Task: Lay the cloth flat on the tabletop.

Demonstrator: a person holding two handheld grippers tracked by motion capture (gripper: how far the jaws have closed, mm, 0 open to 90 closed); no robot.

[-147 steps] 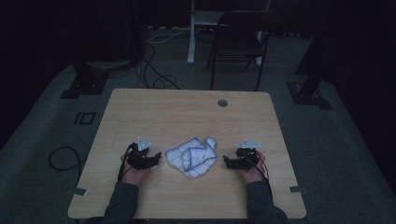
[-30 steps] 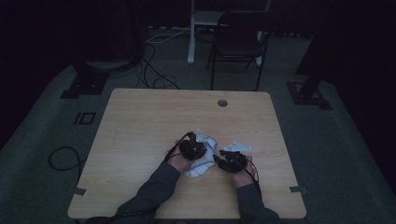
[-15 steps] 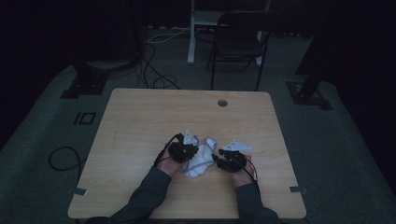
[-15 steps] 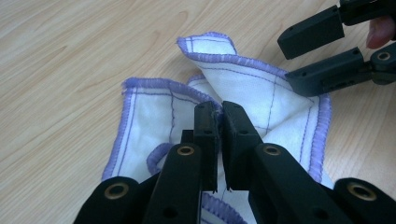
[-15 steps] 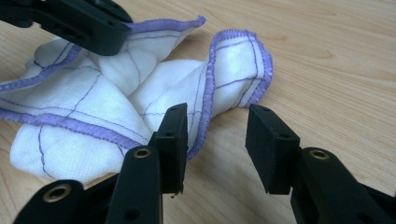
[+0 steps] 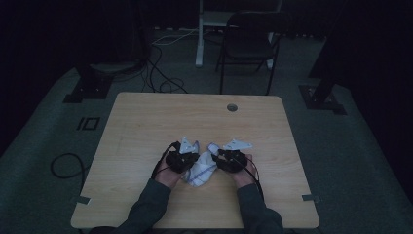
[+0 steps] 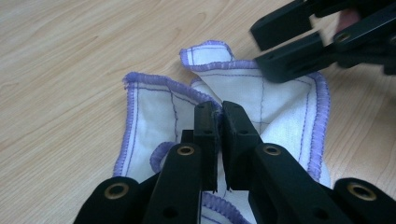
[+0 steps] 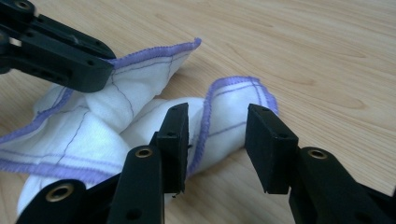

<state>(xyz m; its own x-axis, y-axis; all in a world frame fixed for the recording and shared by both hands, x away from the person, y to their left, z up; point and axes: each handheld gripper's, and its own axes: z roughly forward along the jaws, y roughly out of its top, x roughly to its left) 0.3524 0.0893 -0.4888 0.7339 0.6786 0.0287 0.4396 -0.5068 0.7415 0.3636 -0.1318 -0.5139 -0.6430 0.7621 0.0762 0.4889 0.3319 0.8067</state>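
1. Cloth [image 6: 201, 168]: white, purple-stitched hem and thin purple grid lines, crumpled in a loose bunch on the table [image 6: 146, 122]. Located toward the near edge, roughly midway between the left and right edges, well clear of all four corners. Hem seen curled up in several folds in both gripper views [image 7: 289, 112] [image 8: 107, 116].

2. Table: light wood-grain top, rectangular, with a small round grommet hole [image 6: 232, 107] close to the far edge, right of centre. Surface around the cloth bare wood.

3. Left gripper [image 6: 187, 157]: held in the person's left hand, at the left side of the cloth. In the left gripper view, jaws nearly together [image 7: 221, 122], only a thin slit between the pads, a raised fold of the cloth pinched in that slit. Jaws recently closing, now pressed on the fabric.

4. Right gripper [image 6: 220, 157]: held in the person's right hand, at the right side of the cloth. In the right gripper view, jaws about half open [image 8: 215, 128], a rolled hem fold of the cloth lying between them. Left pad against or just beside the fabric; right pad clear of it, with wood visible in the gap. No grip established.

5. Relation of grippers: tips near each other across the bunched cloth, each one's black jaws visible at the upper corner of the other's view [image 7: 303, 46] [image 8: 56, 51].
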